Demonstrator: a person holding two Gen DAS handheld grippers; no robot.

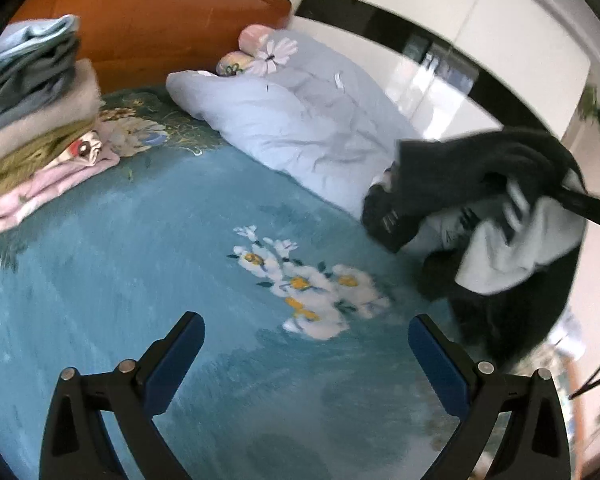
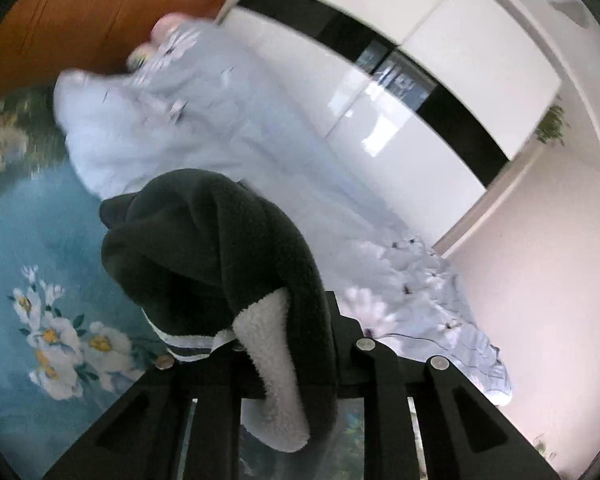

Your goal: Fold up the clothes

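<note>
A black fleece garment with white lining (image 2: 220,240) hangs bunched from my right gripper (image 2: 276,332), which is shut on it; the cloth covers the fingertips. In the left wrist view the same garment (image 1: 472,200) hangs at the right, lifted above the blue floral bedspread (image 1: 140,240). My left gripper (image 1: 306,344) is open and empty, low over the bedspread, with blue pads (image 1: 176,360) wide apart.
A stack of folded clothes (image 1: 32,120) sits at the far left of the bed. A pale blue quilt (image 1: 300,120) lies crumpled along the far side, by the wooden headboard (image 1: 160,20). White cabinets (image 2: 460,80) stand beyond the bed.
</note>
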